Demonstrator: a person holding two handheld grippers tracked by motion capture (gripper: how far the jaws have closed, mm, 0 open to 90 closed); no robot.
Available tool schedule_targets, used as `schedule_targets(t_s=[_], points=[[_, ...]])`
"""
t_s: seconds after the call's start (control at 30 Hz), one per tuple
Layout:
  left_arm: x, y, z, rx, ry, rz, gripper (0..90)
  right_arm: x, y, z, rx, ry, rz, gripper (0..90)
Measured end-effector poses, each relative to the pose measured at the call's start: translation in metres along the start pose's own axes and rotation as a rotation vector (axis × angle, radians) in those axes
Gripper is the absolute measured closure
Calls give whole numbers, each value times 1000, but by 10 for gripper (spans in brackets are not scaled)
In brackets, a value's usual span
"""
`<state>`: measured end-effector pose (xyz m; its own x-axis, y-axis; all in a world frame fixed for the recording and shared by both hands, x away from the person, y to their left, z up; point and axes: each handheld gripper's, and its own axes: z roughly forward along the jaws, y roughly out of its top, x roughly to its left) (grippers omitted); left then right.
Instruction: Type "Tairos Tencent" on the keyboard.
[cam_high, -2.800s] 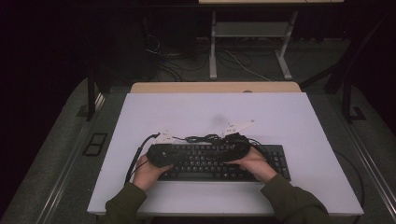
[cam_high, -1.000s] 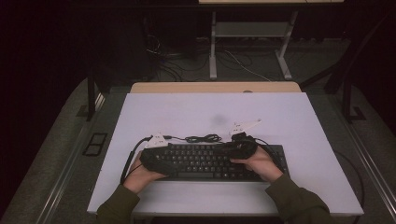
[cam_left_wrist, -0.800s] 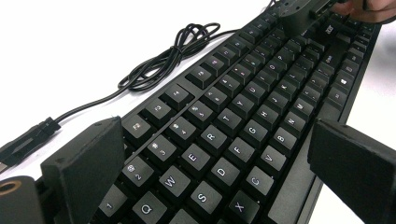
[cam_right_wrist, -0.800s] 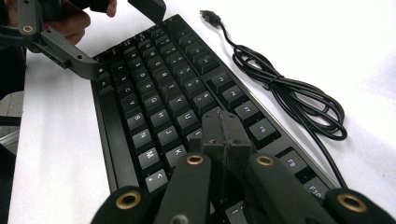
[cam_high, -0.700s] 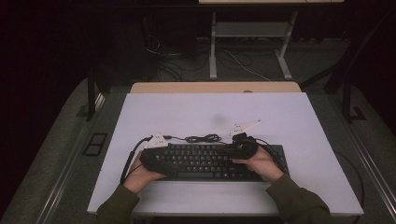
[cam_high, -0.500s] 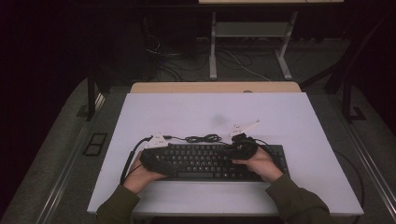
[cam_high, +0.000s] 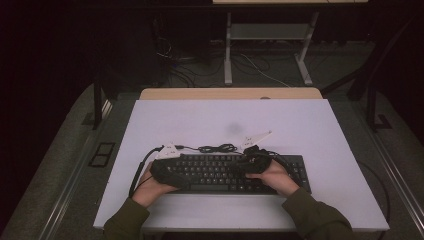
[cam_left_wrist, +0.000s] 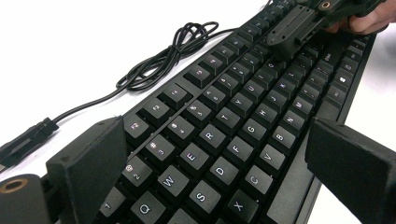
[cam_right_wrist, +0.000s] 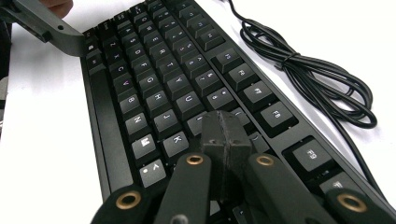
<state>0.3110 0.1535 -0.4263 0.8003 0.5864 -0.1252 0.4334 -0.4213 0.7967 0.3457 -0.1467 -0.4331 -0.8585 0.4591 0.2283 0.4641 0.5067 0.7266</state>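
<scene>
Near the worktop's front edge lay the keyboard. The left gripper had its fingers wide apart, straddling the keyboard's left end. The left gripper view made the letter keys legible. The right gripper pressed its fingers together onto the keys; its view showed the coiled cable.

A white table is seen, with a wooden edge at its far side. Behind it, a grey metal frame is placed on the dark floor, where loose cables are lying.
</scene>
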Motion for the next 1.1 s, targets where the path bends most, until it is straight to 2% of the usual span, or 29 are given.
schedule_targets(t_s=[0.67,1.1], points=[[0,0,0,0,-2,6,52,3,-1,7,22,-9,-15,891],[0,0,0,1,-2,6,54,3,1,5,8,-2,-12,890]])
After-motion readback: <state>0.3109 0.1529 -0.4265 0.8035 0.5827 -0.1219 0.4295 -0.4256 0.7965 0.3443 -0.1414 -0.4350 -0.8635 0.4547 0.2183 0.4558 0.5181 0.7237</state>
